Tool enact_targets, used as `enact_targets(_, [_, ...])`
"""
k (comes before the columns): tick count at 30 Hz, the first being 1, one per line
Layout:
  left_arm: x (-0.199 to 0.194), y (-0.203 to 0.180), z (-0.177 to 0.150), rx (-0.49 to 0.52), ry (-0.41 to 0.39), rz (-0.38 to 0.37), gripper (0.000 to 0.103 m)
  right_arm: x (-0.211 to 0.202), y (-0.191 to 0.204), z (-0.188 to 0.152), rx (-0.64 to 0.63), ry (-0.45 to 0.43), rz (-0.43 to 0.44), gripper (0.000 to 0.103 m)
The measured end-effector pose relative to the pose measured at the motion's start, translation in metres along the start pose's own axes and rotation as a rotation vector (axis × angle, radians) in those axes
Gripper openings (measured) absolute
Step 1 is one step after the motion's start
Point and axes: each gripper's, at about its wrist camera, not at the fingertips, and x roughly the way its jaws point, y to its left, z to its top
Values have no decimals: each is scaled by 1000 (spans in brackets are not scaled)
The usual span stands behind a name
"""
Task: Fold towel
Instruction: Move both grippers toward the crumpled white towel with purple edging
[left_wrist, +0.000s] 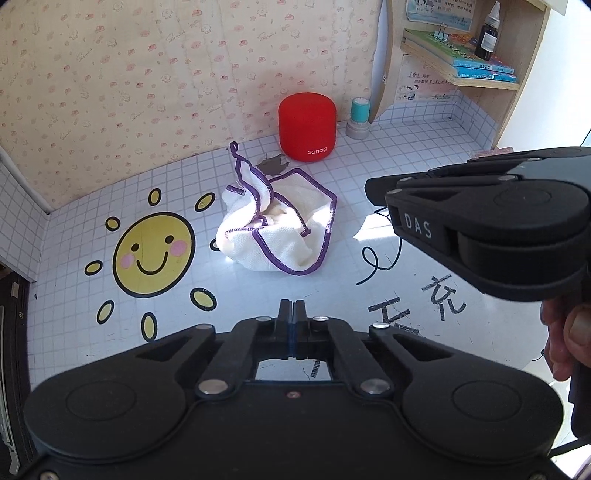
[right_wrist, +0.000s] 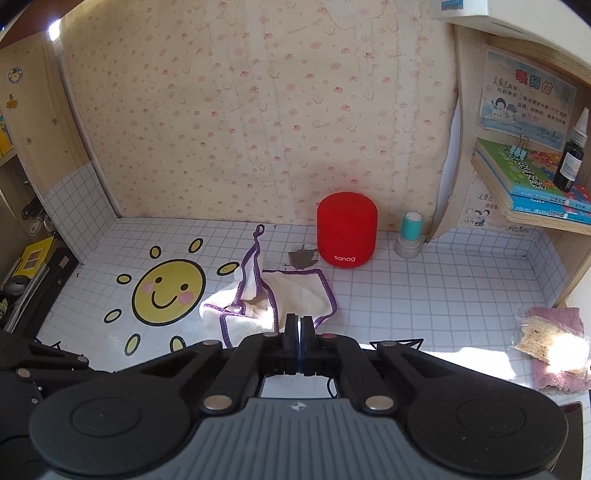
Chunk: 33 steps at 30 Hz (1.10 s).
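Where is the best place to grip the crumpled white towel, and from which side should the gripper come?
Probably the corner with the purple loop, which rises above the crumpled towel on its far-left side. It stands free of the heap, so fingers can close on a single layer. Come from above, slightly from the left, with the left gripper, now shut. The red speaker stands behind, so avoid approaching from there.

Place: a child's study desk at home
Wall: pink patterned wallpaper (right_wrist: 258, 110)
Desktop: grid covering with sun sticker (right_wrist: 168, 291)
Shelf: books (right_wrist: 532, 177), award certificate (right_wrist: 528, 96), dropper bottle (right_wrist: 572, 155)
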Motion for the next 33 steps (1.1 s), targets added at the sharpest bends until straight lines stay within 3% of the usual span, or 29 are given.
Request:
enact_targets(1, [-1,0,1,-1,-7,5,16,0,0,0,6,-1,-2,9])
enact_targets(2, [-2,-1,3,-1,-14,11,54,-1,0,-1,13,-2,-3,33])
enact_targets(3, [-3,-1,4,-2,-21,16,92,-1,0,-1,19,-3,-5,48])
enact_targets(4, [-4,-2,5,-3,-29,22,100,-2,0,-2,26,-4,-6,71])
enact_targets(5, [-5,-2,7,-4,-36,27,101,-2,-1,-2,32,-5,-8,78])
enact_targets(7, [-7,-3,9,-5,-50,38,101,-3,-1,-3,45,-7,-11,81])
enact_targets(9, [-10,-4,12,-7,-64,49,101,-2,-1,-3,56,-5,-14,82])
enact_targets(14, [-1,5,6,-32,37,42,101,1,1,-3,29,49,-80,82])
enact_targets(17, [-2,10,4,-39,33,36,101,2,5,-3,30,44,-96,82])
enact_targets(19, [-1,17,0,-44,-18,22,101,3,7,-6,42,33,-90,82])
enact_targets(24, [4,32,-1,-50,14,-56,101,4,15,-10,73,25,-101,82])
enact_targets(33, [7,57,-13,22,7,-80,101,6,28,-22,156,18,-144,82])
